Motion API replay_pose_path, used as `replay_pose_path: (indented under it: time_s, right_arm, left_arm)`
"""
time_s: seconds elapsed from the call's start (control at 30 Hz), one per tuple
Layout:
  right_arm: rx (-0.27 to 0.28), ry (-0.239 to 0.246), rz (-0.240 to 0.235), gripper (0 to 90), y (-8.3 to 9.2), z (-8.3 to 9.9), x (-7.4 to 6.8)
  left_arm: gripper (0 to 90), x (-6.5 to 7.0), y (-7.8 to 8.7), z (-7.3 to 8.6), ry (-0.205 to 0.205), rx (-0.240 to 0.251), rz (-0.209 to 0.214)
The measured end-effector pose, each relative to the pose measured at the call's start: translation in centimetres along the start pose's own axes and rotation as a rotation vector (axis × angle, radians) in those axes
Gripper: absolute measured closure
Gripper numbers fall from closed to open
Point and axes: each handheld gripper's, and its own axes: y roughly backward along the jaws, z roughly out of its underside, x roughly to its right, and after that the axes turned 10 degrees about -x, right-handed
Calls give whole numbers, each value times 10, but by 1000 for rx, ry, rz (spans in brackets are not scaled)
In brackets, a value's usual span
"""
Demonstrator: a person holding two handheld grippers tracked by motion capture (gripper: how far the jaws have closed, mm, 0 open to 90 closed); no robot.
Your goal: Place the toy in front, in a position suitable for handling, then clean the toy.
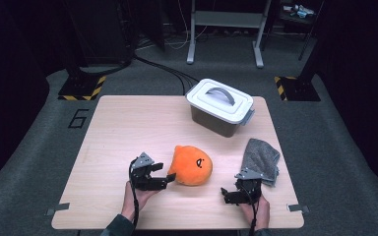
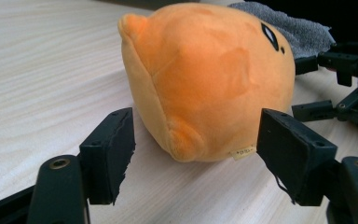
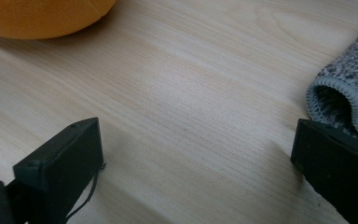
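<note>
Left gripper (image 1: 163, 174) low on table (image 1: 118, 128), jaws wide, empty, plush (image 1: 192, 164) just beside at its 3 o'clock. Right gripper (image 1: 231, 189) wide open, empty, cloth (image 1: 261, 155) at its 1 o'clock. Lidded bin (image 1: 220, 105) at table's 1 o'clock.

High view: table (image 1: 128, 128) evenly lit from above, room around it dim to black at the edges, picture soft and low-res. Short soft shadows under things. Left gripper view: orange plush toy (image 2: 205, 79) sharp, far table edge blurred. Right gripper view: wood grain sharp, mild sheen mid-table, near jaws slightly soft.
</note>
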Motion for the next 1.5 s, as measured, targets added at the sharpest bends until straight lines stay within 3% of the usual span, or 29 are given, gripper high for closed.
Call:
replay_pose_path:
  time_s: [0.07,0.47,0.63,0.83,1.3,1.4,1.43,1.47,1.5]
  right_arm:
    - [0,0,0,13,0,0,0]
    - [2,3,1,16,0,0,0]
    - [1,3,-1,17,0,0,0]
    - [1,4,-1,16,0,0,0]
    - [-7,9,3,47,2,-1,1]
    - [25,-12,0,61,12,-3,5]
    - [65,-35,14,82,26,-9,10]
    - [65,-35,14,82,26,-9,10]
    - [92,-47,44,86,35,-15,17]
  left_arm:
    - [291,0,-1,1,14,0,12]
    - [415,1,-8,5,6,-29,8]
    - [653,1,-10,7,-7,-46,8]
    - [767,1,-10,8,-2,-51,-5]
    - [843,4,-11,8,-5,-36,-21]
    - [845,5,-11,8,-5,-33,-16]
    - [846,5,-11,9,-1,-27,-18]
    - [847,5,-11,9,-1,-27,-18]
    - [846,4,-11,9,-8,-30,-14]
